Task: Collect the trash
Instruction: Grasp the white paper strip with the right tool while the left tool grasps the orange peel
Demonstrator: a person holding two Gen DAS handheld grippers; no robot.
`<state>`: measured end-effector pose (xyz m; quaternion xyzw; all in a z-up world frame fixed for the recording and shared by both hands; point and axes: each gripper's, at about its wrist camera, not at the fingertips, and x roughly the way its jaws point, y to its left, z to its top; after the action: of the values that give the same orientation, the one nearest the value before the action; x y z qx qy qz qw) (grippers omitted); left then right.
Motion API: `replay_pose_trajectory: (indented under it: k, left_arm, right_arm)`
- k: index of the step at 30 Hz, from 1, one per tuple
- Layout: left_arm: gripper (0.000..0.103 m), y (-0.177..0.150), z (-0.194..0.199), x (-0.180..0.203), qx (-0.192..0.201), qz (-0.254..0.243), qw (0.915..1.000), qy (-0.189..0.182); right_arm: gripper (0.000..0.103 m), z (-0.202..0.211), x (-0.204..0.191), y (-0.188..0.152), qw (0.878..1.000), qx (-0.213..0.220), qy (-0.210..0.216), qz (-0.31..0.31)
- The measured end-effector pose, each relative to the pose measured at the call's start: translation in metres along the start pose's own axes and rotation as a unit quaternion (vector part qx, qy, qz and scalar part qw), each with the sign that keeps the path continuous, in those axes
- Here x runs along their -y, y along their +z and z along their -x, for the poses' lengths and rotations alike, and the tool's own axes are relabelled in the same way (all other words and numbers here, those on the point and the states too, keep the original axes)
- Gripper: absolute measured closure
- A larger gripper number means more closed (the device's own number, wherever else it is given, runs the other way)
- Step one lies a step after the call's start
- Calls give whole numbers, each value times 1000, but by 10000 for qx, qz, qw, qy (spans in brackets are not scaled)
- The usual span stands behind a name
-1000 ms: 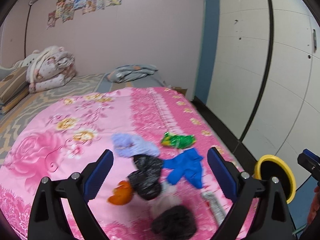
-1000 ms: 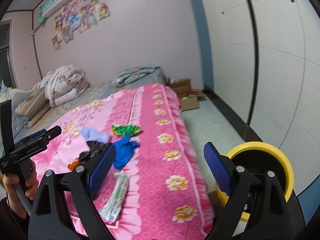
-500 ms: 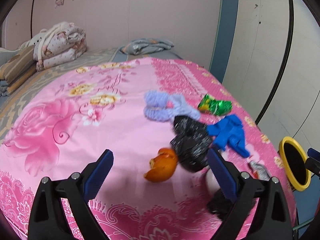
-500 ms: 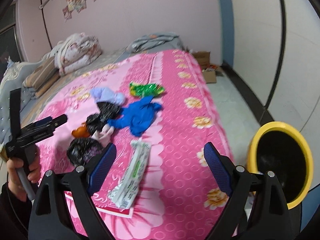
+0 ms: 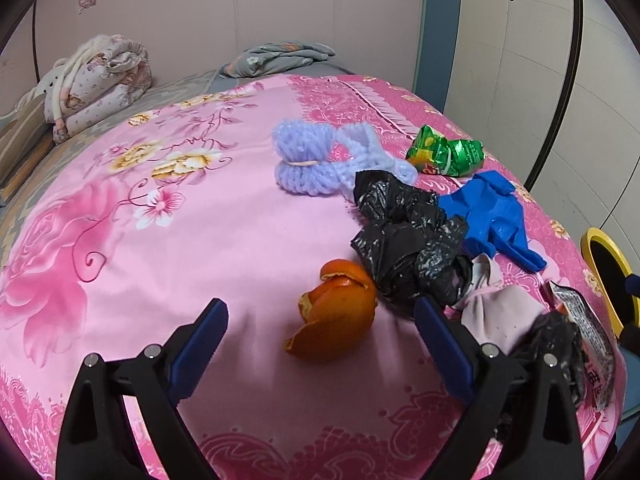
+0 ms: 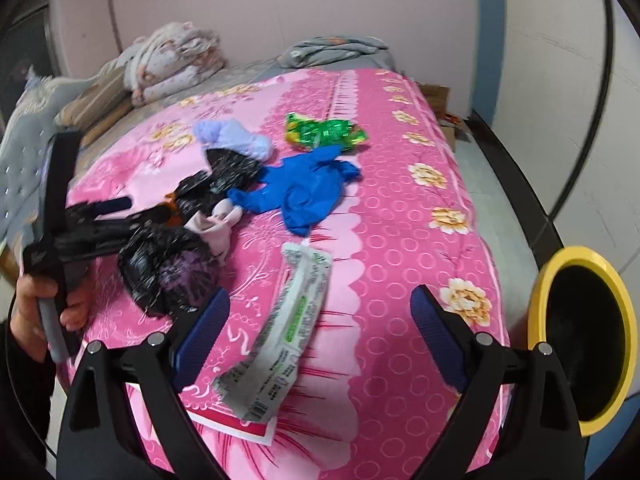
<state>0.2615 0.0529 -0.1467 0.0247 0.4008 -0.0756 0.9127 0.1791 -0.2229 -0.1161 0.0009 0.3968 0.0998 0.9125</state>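
My left gripper (image 5: 320, 334) spread around orange peel (image 5: 334, 320) | my right gripper (image 6: 320, 320) spread over white wrapper (image 6: 286, 334)

Black left tool (image 5: 320, 316) and right tool (image 6: 320, 300), blue pads, silver screws.

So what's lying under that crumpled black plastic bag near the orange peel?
The black plastic bag overlaps a pale pink cloth at its lower right, and the orange peel touches its left edge. Whatever lies beneath its middle is covered.
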Motion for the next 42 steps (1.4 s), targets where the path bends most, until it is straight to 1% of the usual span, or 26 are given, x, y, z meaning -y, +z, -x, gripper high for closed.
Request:
replay_pose_trajectory:
  k: [2, 4, 6, 7, 8, 9, 10, 11, 12, 13, 14, 15, 16, 17, 18, 23, 29, 34, 38, 42]
  left_arm:
    - [13, 2, -4, 1, -19, -2, 10000, -60]
    - [16, 3, -8, 1, -39, 9, 9999, -92]
    - [19, 5, -11, 2, -69, 14, 9999, -132]
    - [19, 5, -12, 3, -71, 7, 9999, -140]
    - [22, 4, -14, 3, -81, -5, 9998, -164]
    - [26, 4, -15, 4, -93, -16, 9998, -178]
    - [28, 5, -16, 5, -118, -34, 9997, -201]
    - [33, 4, -18, 5, -138, -49, 9996, -232]
    - [40, 3, -20, 6, -173, -69, 9995, -261]
    - [44, 3, -21, 6, -195, -75, 9994, -276]
    - [53, 2, -23, 6, -223, -75, 9993, -298]
    - [59, 1, -24, 6, -244, -64, 9993, -281]
    - [60, 1, -25, 5, -243, -34, 9993, -294]
    - [62, 1, -24, 4, -212, -6, 9993, -320]
    - [64, 1, -22, 3, -179, 20, 9993, -337]
    - [66, 1, -17, -3, -88, 183, 9994, -294]
    - [66, 2, -3, -10, 1, 299, 9993, -219]
    - [66, 6, 15, -8, 107, 240, 9996, -139]
    - [66, 14, 36, 1, 291, 174, 9994, -118]
    - [66, 25, 60, 15, 535, 132, 9984, -148]
  right_arm:
    - [16, -5, 0, -1, 10000, -54, 11, -21]
    - [17, -12, 1, -2, 9999, -127, 11, -45]
    - [23, -18, 2, -2, 9998, -192, -5, -64]
    - [25, -20, 0, -3, 9998, -207, -12, -50]
    - [29, -23, -1, -3, 9998, -221, -28, -18]
    - [32, -26, -2, -3, 9997, -230, -49, 5]
    - [34, -29, -3, -4, 9997, -241, -52, 16]
    - [38, -32, -3, -4, 9996, -268, -42, 24]
    - [42, -37, -4, -4, 9994, -329, -58, 23]
    - [43, -39, -5, -5, 9993, -358, -58, 21]
    - [46, -41, -6, -6, 9993, -380, -44, 25]
    - [52, -44, -7, -6, 9991, -428, 12, 52]
    - [57, -46, -9, -6, 9988, -475, 31, 72]
    - [65, -47, -9, -7, 9987, -495, 40, 63]
    - [69, -49, -9, -7, 9987, -514, 41, 52]
    - [73, -49, -9, -6, 9986, -528, 91, 37]
    - [74, -31, -9, -2, 9991, -373, 223, -1]
    - [74, -6, -7, 7, 9994, -97, 316, -82]
    - [74, 18, -5, 15, 9989, 120, 432, -130]
    - [74, 45, 0, 24, 9977, 436, 504, -149]
